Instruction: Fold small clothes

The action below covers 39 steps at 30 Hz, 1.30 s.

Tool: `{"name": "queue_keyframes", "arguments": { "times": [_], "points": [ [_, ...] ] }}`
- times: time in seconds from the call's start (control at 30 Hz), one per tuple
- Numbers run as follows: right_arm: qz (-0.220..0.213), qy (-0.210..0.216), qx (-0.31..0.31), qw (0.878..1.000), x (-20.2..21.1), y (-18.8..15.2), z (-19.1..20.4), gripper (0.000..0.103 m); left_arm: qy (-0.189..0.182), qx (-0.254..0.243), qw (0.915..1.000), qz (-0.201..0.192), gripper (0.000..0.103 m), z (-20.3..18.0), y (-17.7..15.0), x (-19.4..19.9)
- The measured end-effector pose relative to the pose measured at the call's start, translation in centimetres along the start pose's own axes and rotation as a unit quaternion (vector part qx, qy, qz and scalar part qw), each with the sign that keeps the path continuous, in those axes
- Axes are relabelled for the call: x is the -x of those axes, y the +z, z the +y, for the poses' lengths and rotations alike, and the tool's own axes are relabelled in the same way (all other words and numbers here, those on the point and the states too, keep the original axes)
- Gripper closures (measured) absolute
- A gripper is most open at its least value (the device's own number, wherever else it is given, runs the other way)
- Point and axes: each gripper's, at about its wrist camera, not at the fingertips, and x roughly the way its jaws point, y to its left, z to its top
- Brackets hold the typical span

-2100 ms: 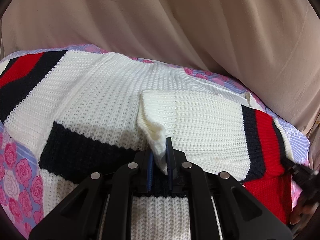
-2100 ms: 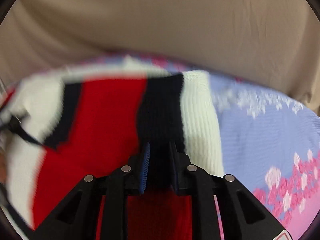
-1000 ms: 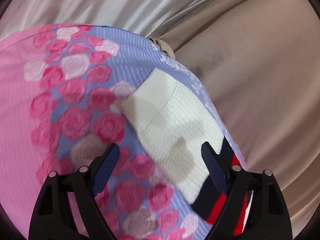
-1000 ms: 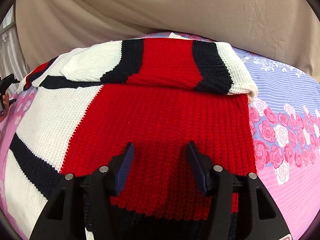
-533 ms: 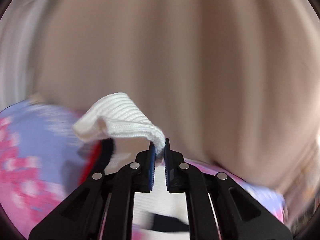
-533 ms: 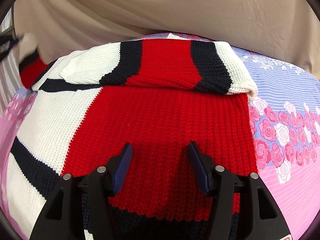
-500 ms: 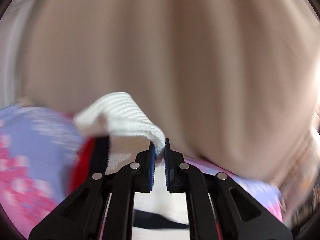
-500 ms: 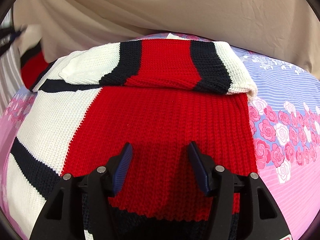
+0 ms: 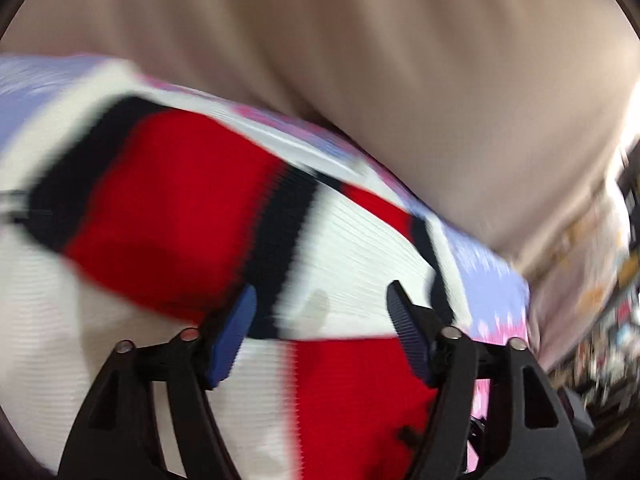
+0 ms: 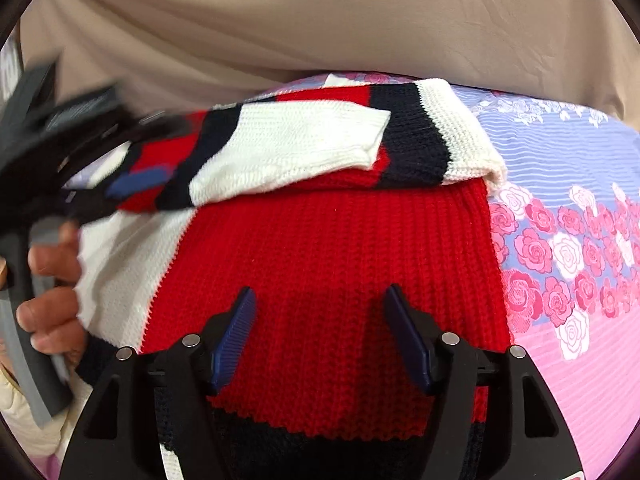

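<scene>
A knit sweater (image 10: 328, 264) in red, white and navy lies on the floral bedsheet (image 10: 560, 248). Its left sleeve (image 10: 288, 152) with a white cuff lies folded across the chest, over the other folded sleeve (image 10: 436, 136). My right gripper (image 10: 318, 332) is open and empty, hovering above the red body panel. My left gripper (image 9: 320, 328) is open and empty just above the folded sleeve (image 9: 340, 248); that view is blurred. The left gripper also shows in the right wrist view (image 10: 136, 184), at the left next to the sleeve.
A beige cloth (image 10: 320, 20) hangs behind the bed. The pink and lilac rose-print sheet (image 9: 492, 300) extends to the right of the sweater. The person's hand (image 10: 52, 292) on the left gripper handle is at the left edge.
The left gripper carried the white sleeve cuff across the sweater, laid it on the chest and opened. The right gripper has stayed open over the red panel.
</scene>
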Motion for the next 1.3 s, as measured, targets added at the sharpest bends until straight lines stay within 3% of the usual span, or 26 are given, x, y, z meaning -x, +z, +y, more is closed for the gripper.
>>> {"name": "queue_keyframes", "arguments": {
  "times": [0.1,0.17,0.27,0.33,0.4,0.43,0.5,0.57,0.6,0.63,0.67,0.73,0.8,0.87,0.93,0.97,1.03,1.1,1.13,1.2,1.3],
  "points": [
    [-0.017,0.009,-0.021,1.0,0.6,1.8,-1.0,0.038,0.055,0.059,0.9951,-0.056,0.029,5.6,1.6,3.7],
    [-0.018,0.004,-0.021,1.0,0.4,3.6,-1.0,0.038,0.077,0.107,0.9887,-0.071,0.029,9.0,2.1,5.0],
    [0.012,0.018,-0.041,0.999,-2.2,6.7,-1.4,0.038,0.078,0.164,0.9814,-0.062,0.029,12.0,2.0,4.8],
    [0.043,0.029,-0.059,0.997,-4.4,7.8,-1.9,0.038,0.06,0.187,0.979,-0.057,0.03,12.9,1.6,4.4],
    [0.07,0.027,-0.086,0.993,-6.8,8.2,-2.3,0.038,0.056,0.184,0.9795,-0.058,0.031,13.3,1.5,4.8],
    [0.058,0.024,-0.088,0.994,-7.0,8.4,-2.2,0.038,0.056,0.181,0.9802,-0.058,0.031,13.4,1.6,5.0],
    [0.045,0.005,-0.069,0.997,-7.1,9.1,-1.2,0.049,0.057,0.177,0.9805,-0.064,0.034,13.9,1.9,5.7],
    [0.034,0.004,-0.051,0.998,-6.6,10.1,0.0,0.088,0.057,0.164,0.9825,-0.067,0.052,14.6,3.0,6.6],
    [0.008,0.009,-0.04,0.999,-5.3,11.1,0.9,0.089,0.056,0.156,0.9842,-0.063,0.075,14.5,3.5,6.7],
    [-0.018,0.016,-0.034,0.999,-4.0,11.8,1.3,0.09,0.056,0.15,0.9853,-0.059,0.085,14.4,3.9,6.6],
    [-0.056,0.031,-0.026,0.998,-1.8,12.6,1.9,0.091,0.058,0.148,0.9856,-0.057,0.089,14.5,4.1,6.7],
    [-0.109,0.057,-0.025,0.992,1.2,13.1,2.0,0.092,0.068,0.143,0.9854,-0.062,0.091,14.5,4.1,6.9],
    [-0.126,0.037,-0.018,0.991,1.5,13.0,1.2,0.092,0.084,0.135,0.9853,-0.062,0.092,14.2,4.1,6.7],
    [-0.064,-0.04,-0.013,0.997,-2.7,12.3,-0.4,0.092,0.084,0.133,0.9863,-0.05,0.092,14.1,3.8,6.1],
    [0.0,-0.072,-0.033,0.997,-6.7,11.6,-2.1,0.093,0.088,0.127,0.9872,-0.039,0.092,13.7,3.4,5.3],
    [0.0,-0.059,-0.056,0.997,-6.9,11.4,-2.8,0.093,0.093,0.119,0.988,-0.03,0.092,13.3,3.0,4.8],
    [-0.05,-0.014,-0.073,0.996,-4.4,11.7,-2.9,0.093,0.111,0.102,0.9881,-0.033,0.092,12.8,2.4,4.5],
    [-0.082,-0.004,-0.071,0.994,-3.3,11.7,-3.0,0.093,0.122,0.084,0.9883,-0.037,0.092,12.2,1.9,4.1],
    [-0.068,-0.018,-0.07,0.995,-4.3,11.6,-3.3,0.093,0.121,0.085,0.9883,-0.038,0.092,12.3,2.0,4.0],
    [0.001,-0.05,-0.072,0.996,-8.3,10.8,-4.0,0.093,0.122,0.081,0.9884,-0.042,0.092,12.1,1.9,3.6],
    [-0.01,-0.054,-0.071,0.996,-7.1,10.8,-3.4,0.091,0.131,0.067,0.9879,-0.048,0.091,11.1,1.3,3.2]
  ]
}}
